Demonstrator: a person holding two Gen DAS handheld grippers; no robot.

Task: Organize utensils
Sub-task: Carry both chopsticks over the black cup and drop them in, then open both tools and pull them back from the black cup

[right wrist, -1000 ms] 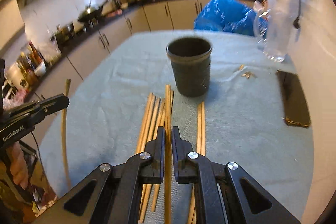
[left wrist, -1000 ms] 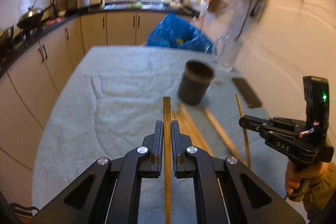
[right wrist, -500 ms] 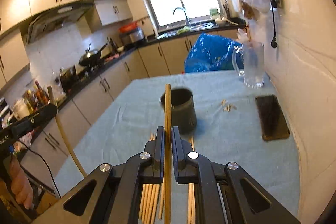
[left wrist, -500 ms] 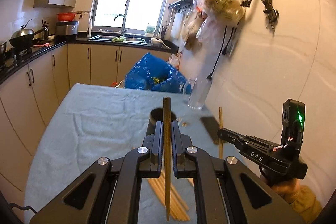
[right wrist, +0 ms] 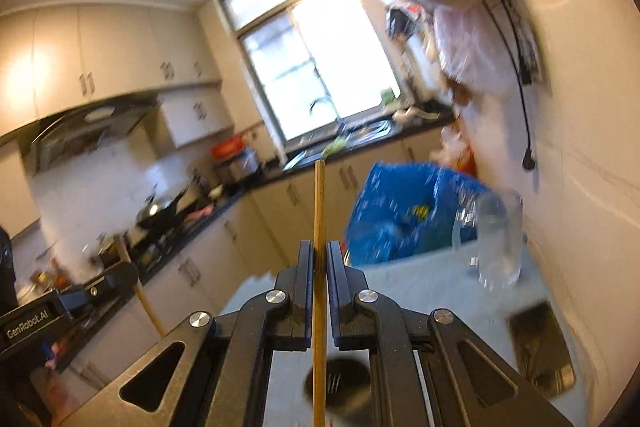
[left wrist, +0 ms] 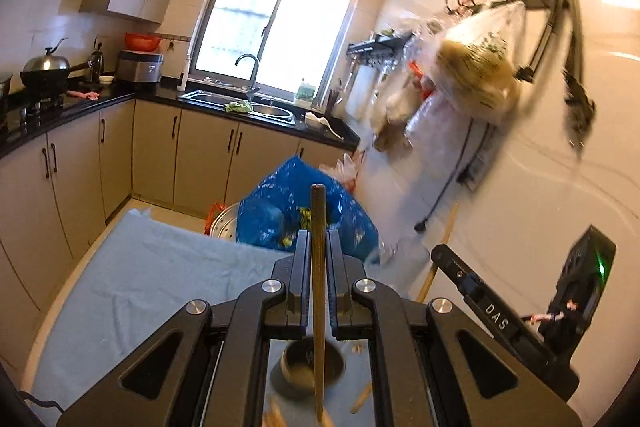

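My left gripper (left wrist: 319, 247) is shut on a dark wooden chopstick (left wrist: 319, 267) held upright, its lower end over the dark round holder cup (left wrist: 308, 367) seen below between the fingers. My right gripper (right wrist: 319, 259) is shut on a lighter chopstick (right wrist: 319, 267), also upright, above the same cup (right wrist: 340, 383). The right gripper also shows in the left wrist view (left wrist: 444, 255) with its chopstick (left wrist: 440, 251); the left gripper shows in the right wrist view (right wrist: 120, 273). Loose chopsticks (left wrist: 360, 397) lie by the cup.
The table has a pale blue cloth (left wrist: 152, 267). A blue bag (left wrist: 296, 211) sits at its far end. A glass jug (right wrist: 496, 239) and a black phone (right wrist: 540, 343) lie near the right wall. Hanging bags (left wrist: 476, 79) are overhead on the wall.
Both grippers have risen and tilted up, each with its chopstick standing upright. The cup has dropped from ahead of the fingers to below them.
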